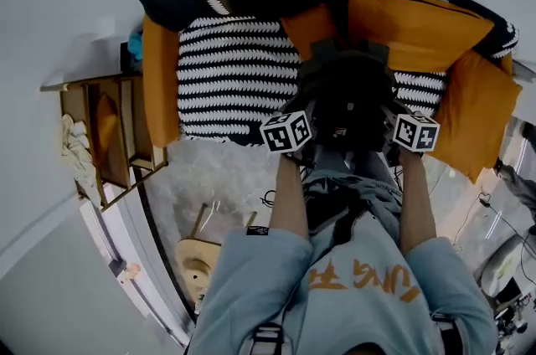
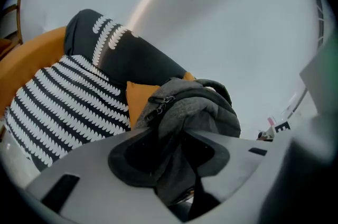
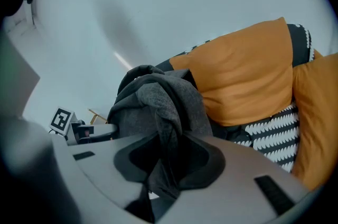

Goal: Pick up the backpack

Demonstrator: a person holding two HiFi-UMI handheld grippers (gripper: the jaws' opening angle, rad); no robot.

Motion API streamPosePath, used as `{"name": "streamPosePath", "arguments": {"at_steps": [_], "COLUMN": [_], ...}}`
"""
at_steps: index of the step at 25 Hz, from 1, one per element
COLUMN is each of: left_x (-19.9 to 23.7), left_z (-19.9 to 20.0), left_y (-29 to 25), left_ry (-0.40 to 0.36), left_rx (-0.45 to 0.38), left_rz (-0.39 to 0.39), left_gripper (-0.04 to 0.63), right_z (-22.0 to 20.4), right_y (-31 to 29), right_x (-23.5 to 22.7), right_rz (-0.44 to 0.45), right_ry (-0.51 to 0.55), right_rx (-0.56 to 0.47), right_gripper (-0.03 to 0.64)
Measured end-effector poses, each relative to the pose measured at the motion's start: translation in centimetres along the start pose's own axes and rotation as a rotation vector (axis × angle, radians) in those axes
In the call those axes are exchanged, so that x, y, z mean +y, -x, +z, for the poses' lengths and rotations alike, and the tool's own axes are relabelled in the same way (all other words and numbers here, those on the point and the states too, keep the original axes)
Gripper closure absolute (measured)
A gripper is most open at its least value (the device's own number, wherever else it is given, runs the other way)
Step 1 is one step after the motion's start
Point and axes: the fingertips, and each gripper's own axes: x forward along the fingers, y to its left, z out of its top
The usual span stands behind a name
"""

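A dark grey backpack [image 1: 347,94] hangs between my two grippers, just in front of the black-and-white patterned sofa [image 1: 234,69]. My left gripper [image 1: 311,120] grips its left side. In the left gripper view the jaws of this gripper [image 2: 177,157] are pinched on a fold of the backpack's [image 2: 198,106] grey fabric, below the zipper and top handle. My right gripper [image 1: 392,120] grips the right side. The right gripper view shows this gripper [image 3: 169,157] clamped on a bunched fold of the backpack [image 3: 158,99]. The bag's lower part is hidden behind my arms.
Orange cushions [image 1: 410,27] lean on the sofa's back and right arm, and another orange cushion [image 1: 159,77] stands at its left end. A wooden shelf unit [image 1: 109,136] is at the left by the wall. A wooden stool [image 1: 197,261] stands on the floor below, with cables nearby.
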Motion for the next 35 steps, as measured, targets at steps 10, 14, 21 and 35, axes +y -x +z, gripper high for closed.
{"name": "streamPosePath", "arguments": {"at_steps": [10, 14, 21, 35], "left_x": [-5.3, -8.4, -15.0, -28.8], "left_z": [-1.2, -0.3, 2.3, 10.5], "left_y": [5.3, 8.1, 11.0, 17.7], "left_ry": [-0.100, -0.139, -0.216, -0.397], "left_rx": [-0.131, -0.215, -0.351, -0.650], "left_rz": [0.057, 0.057, 0.028, -0.102], "left_gripper": [0.440, 0.443, 0.445, 0.454], "right_z": [0.1, 1.9, 6.6, 17.1], "right_y": [6.0, 9.7, 16.0, 29.3], "right_x": [1.7, 3.3, 4.2, 7.4], "right_rz": [0.178, 0.216, 0.227, 0.183], "right_ry": [0.117, 0.244, 0.391, 0.585], "right_rx": [-0.017, -0.063, -0.182, -0.526], "right_gripper": [0.528, 0.531, 0.531, 0.531]}}
